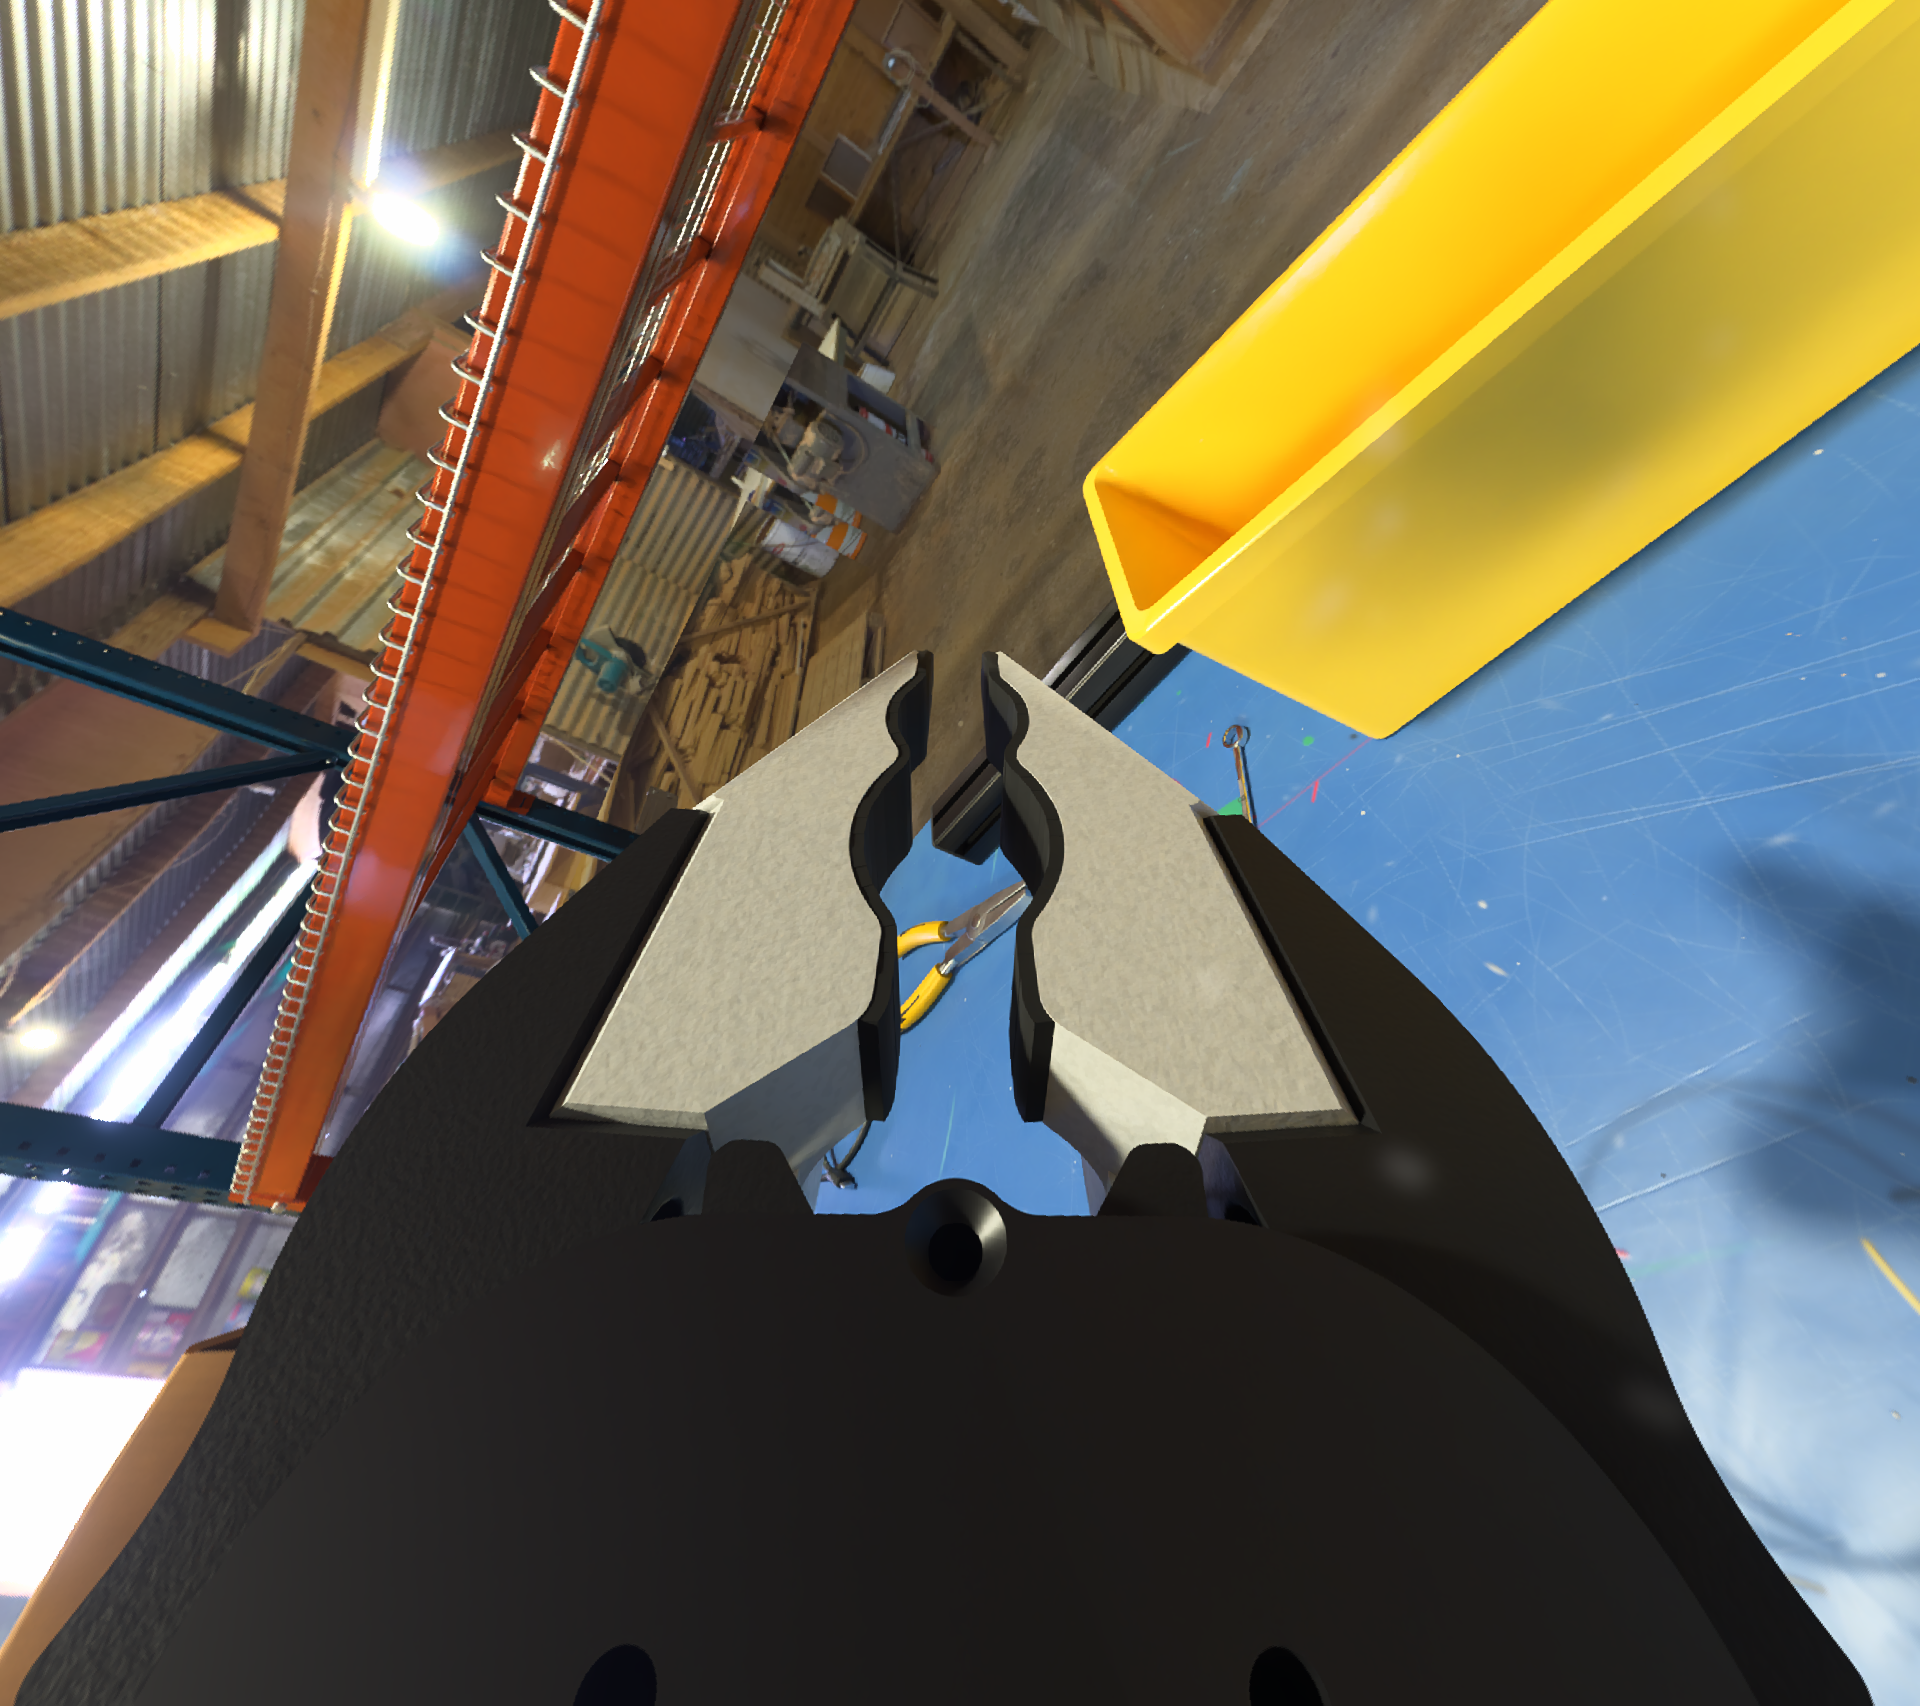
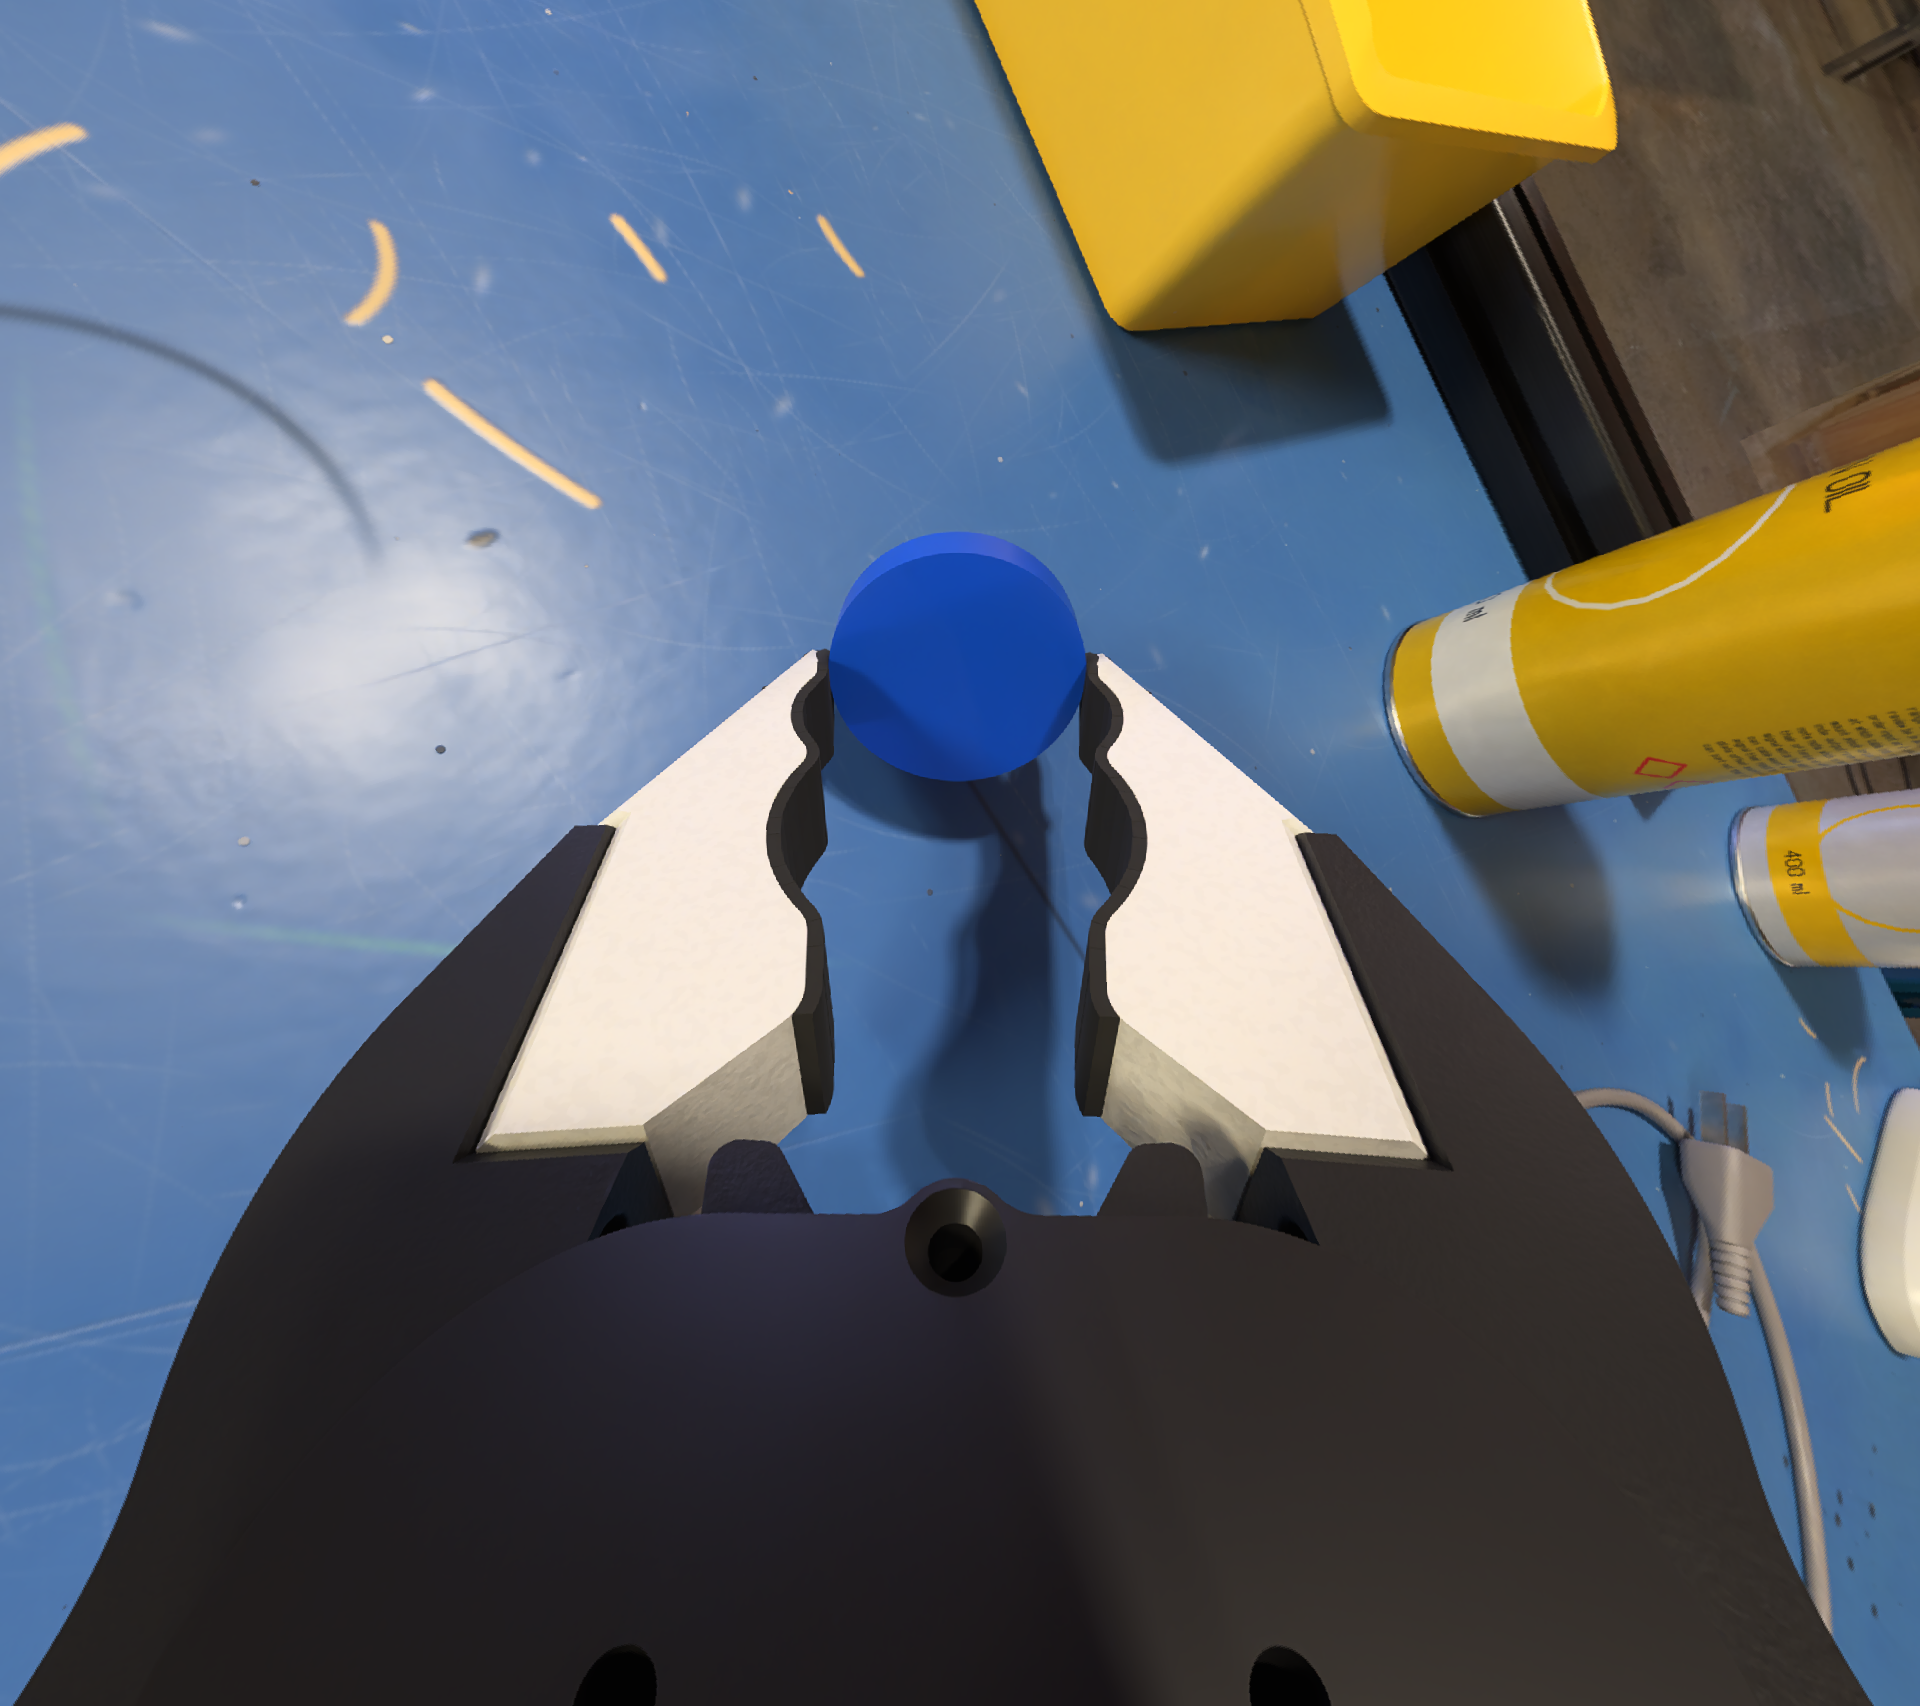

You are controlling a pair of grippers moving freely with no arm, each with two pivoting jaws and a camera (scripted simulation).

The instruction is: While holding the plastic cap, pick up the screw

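My right gripper (image 2: 956,669) is shut on a round blue plastic cap (image 2: 956,648), pinched between the fingertips a little above the blue table (image 2: 520,617), where its shadow falls. The screw (image 1: 1241,768), a small metal eye screw, lies on the blue table (image 1: 1558,929) beyond and to the right of my left gripper (image 1: 956,680). The left gripper is tilted and raised. Its jaws stand a narrow gap apart with nothing between them.
A yellow bin (image 1: 1558,368) stands near the table's edge, close behind the screw; it also shows in the right wrist view (image 2: 1278,46). Yellow-handled pliers (image 1: 961,939) lie under the left gripper. Two yellow spray cans (image 2: 1662,669) (image 2: 1829,877) and a grey plug with cable (image 2: 1725,1189) lie right.
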